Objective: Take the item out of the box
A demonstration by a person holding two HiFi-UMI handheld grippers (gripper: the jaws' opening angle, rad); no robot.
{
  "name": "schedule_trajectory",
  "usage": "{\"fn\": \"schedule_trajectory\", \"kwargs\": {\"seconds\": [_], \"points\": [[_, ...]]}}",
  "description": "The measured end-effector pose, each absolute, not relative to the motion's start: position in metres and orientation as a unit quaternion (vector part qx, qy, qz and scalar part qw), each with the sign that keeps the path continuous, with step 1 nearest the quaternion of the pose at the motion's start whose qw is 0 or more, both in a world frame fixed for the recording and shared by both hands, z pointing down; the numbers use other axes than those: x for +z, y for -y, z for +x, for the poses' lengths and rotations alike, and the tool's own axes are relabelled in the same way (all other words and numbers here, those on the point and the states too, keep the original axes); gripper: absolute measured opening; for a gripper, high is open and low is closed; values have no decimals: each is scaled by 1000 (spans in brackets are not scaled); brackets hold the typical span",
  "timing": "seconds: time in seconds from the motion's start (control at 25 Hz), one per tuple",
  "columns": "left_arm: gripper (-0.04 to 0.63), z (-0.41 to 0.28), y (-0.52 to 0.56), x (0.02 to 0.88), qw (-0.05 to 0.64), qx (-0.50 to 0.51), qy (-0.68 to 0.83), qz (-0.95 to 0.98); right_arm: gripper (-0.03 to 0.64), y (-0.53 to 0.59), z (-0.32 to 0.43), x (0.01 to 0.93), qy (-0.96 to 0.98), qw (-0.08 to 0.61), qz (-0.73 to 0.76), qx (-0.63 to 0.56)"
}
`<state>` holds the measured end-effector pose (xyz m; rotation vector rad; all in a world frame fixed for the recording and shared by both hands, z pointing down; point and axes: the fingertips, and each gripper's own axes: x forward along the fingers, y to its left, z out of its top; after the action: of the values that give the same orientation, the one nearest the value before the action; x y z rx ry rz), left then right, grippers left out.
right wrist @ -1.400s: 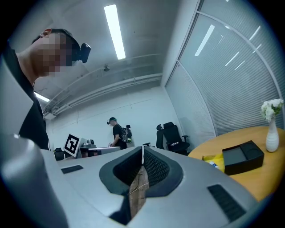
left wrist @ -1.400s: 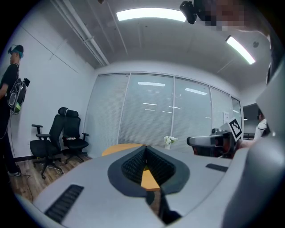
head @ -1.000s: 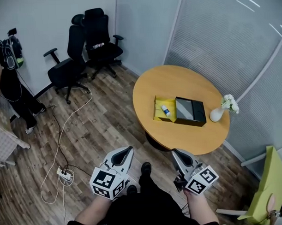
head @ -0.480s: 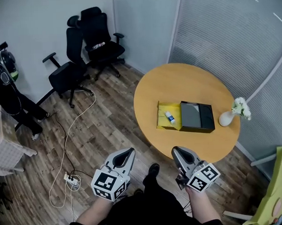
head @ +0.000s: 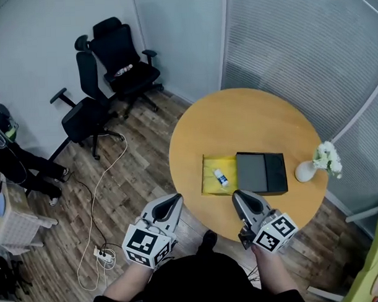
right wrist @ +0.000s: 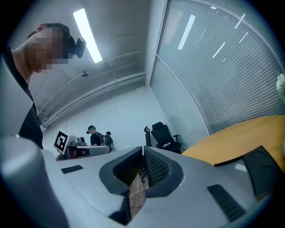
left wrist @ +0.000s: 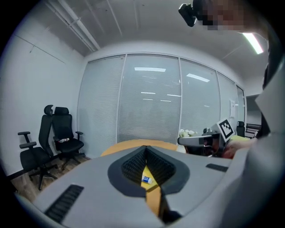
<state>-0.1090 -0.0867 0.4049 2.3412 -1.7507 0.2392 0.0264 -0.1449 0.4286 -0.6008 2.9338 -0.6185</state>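
Lying in the open box (head: 207, 185), the item (head: 221, 177) awaits removal. Left gripper (head: 171, 202) and right gripper (head: 241, 200) jaws are together, empty.

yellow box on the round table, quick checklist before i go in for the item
1. Box open, item exposed: ok. The yellow box lies open and the small bottle in it is uncovered.
2. Jaws ready to grasp: not ok. The left gripper and right gripper are both shut and empty.
3. Grippers at the bottle: not ok. Both hang by the near edge of the table.
4. Approach clear: ok. Nothing lies between the grippers and the box.
5. Vase clear: ok. The vase stands beyond the black lid.
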Motion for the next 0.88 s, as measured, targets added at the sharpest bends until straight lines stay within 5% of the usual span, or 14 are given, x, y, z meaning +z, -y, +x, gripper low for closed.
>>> {"fn": "schedule_trajectory", "kwargs": {"seconds": [0.44,0.88], "points": [[9,-92,164,404,95,93,568,812,38,205,48,440,-952,31,-229,-201],[9,-109,233,406,92,76,515,849,40,242,20,470,-942,-49,-271,-193]]}}
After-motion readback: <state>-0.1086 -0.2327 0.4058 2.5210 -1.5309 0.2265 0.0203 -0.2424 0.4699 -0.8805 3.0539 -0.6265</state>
